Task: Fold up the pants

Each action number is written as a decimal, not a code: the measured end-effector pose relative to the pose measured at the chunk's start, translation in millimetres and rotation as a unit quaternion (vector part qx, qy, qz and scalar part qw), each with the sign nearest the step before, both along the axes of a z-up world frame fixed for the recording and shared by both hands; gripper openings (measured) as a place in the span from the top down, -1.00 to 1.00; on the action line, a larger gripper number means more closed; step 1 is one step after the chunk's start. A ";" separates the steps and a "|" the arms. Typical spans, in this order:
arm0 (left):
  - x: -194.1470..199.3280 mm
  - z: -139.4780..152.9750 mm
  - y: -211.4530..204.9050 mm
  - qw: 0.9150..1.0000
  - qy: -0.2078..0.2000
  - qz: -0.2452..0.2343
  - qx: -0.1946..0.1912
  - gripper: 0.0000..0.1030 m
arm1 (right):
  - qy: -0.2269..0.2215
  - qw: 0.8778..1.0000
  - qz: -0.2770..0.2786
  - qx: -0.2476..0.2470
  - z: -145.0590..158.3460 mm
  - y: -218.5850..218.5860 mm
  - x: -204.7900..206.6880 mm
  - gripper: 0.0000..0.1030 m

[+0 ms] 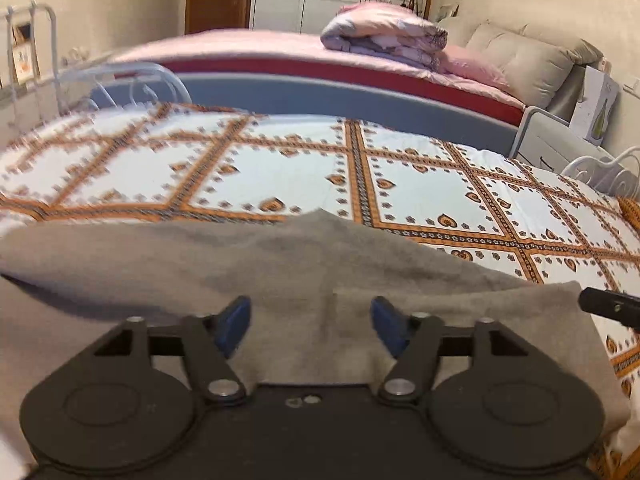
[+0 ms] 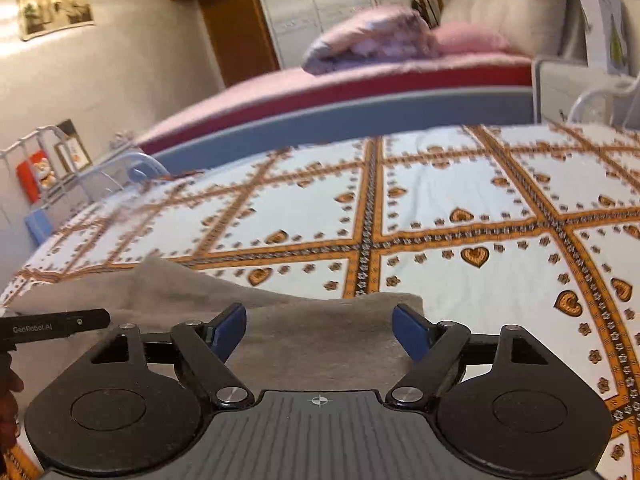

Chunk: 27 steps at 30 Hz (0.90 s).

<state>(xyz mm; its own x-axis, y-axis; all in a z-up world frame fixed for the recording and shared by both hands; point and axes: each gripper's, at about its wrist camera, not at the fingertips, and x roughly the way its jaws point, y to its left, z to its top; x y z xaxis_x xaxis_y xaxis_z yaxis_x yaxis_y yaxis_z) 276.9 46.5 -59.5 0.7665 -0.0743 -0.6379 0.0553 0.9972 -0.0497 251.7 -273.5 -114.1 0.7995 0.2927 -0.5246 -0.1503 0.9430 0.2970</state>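
Note:
The grey-brown pants (image 1: 248, 264) lie on the patterned bedspread (image 1: 420, 184) at the near edge of the bed. They also show in the right wrist view (image 2: 304, 332). My left gripper (image 1: 310, 322) is open just above the pants, its blue pads (image 1: 234, 326) wide apart and holding nothing. My right gripper (image 2: 320, 332) is open over the right end of the pants, its blue pads (image 2: 410, 334) wide apart and empty. The right gripper's body shows at the right edge of the left wrist view (image 1: 610, 306). The left gripper's body shows at the left of the right wrist view (image 2: 52, 326).
A second bed with a pink cover (image 1: 248, 46) stands behind, with a folded quilt (image 1: 384, 36) and grey cushions (image 1: 528, 60). White metal bed rails (image 1: 136, 84) stand at the far left, and more rails at the right (image 1: 600, 168). A white nightstand (image 1: 552, 140) is at the right.

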 end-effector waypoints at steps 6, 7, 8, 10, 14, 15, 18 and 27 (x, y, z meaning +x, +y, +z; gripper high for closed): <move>-45.0 19.1 42.0 0.999 -0.020 0.015 0.035 -0.46 | -0.010 1.000 0.025 -0.005 7.6 3.2 -32.0 -0.88; -56.7 21.8 56.9 0.999 -0.023 0.025 0.026 -0.46 | -0.013 1.000 0.026 -0.010 6.7 5.2 -34.9 -0.91; -68.6 23.9 75.5 0.999 -0.023 0.038 0.010 -0.45 | -0.014 0.999 0.027 -0.014 5.9 6.7 -36.7 -0.97; -89.1 26.1 115.1 0.996 -0.020 0.079 -0.029 -0.39 | -0.009 0.999 0.029 -0.021 3.3 10.3 -41.0 -0.99; -99.7 14.0 188.8 0.981 0.010 0.174 -0.081 -0.24 | -0.026 0.999 0.031 -0.015 0.4 15.5 -49.0 -0.99; -96.5 6.7 202.5 0.977 0.019 0.185 -0.102 -0.18 | -0.024 0.999 0.034 -0.018 -1.4 18.8 -48.8 -0.98; -80.7 -19.3 239.4 0.956 0.045 0.199 -0.211 0.02 | -0.015 0.999 0.039 -0.013 -5.9 23.7 -46.0 -0.98; -49.0 -49.1 283.2 0.935 0.001 0.181 -0.306 0.58 | -0.015 0.999 0.030 -0.020 -13.5 29.4 -38.8 -0.98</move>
<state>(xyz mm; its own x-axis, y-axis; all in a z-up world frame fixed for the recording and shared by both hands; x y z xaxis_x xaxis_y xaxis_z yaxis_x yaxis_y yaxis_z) 227.9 329.7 -108.7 0.8110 -0.1623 -0.5621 -0.2803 0.7355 -0.6168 213.0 -244.1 -127.6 0.7963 0.3207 -0.5129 -0.2161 0.9428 0.2540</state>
